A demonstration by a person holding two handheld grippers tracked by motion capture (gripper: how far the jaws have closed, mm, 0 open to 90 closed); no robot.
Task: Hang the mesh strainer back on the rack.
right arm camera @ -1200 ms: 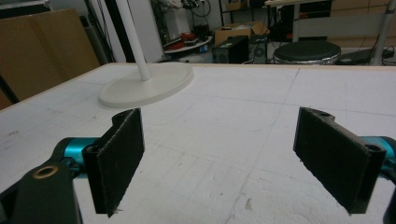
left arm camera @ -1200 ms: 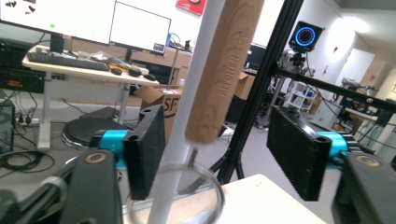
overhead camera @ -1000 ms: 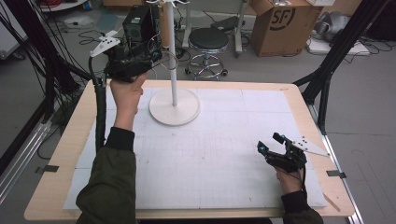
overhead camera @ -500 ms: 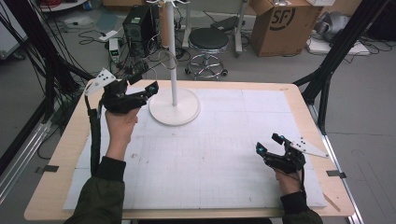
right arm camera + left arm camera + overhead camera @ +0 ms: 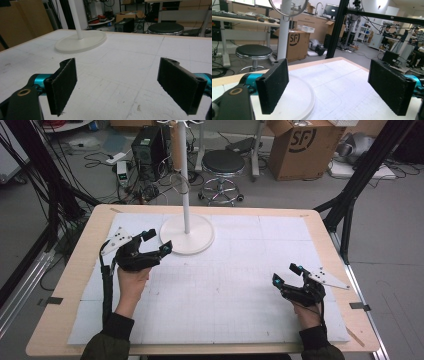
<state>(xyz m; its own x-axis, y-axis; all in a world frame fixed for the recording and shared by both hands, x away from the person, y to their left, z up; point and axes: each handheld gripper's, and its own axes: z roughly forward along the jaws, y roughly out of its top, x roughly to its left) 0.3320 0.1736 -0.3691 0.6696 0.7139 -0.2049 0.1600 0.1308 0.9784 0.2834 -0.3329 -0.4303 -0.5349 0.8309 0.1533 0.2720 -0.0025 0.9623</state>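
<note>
Resting over the white mat (image 5: pixel 225 285), left gripper (image 5: pixel 156 243) and right gripper (image 5: pixel 286 274) both hold jaws spread, empty.

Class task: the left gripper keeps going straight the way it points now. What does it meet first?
Probably the white round base of the stand: the left gripper, jaws open, points at its near edge. Depth is unclear, so it may skim over it.

grey floor strewn with cables (image 5: pixel 107 155); a black stool (image 5: pixel 223 164), a cardboard box (image 5: pixel 299 145), desks with what look like monitors (image 5: pixel 330 10) behind.
</note>
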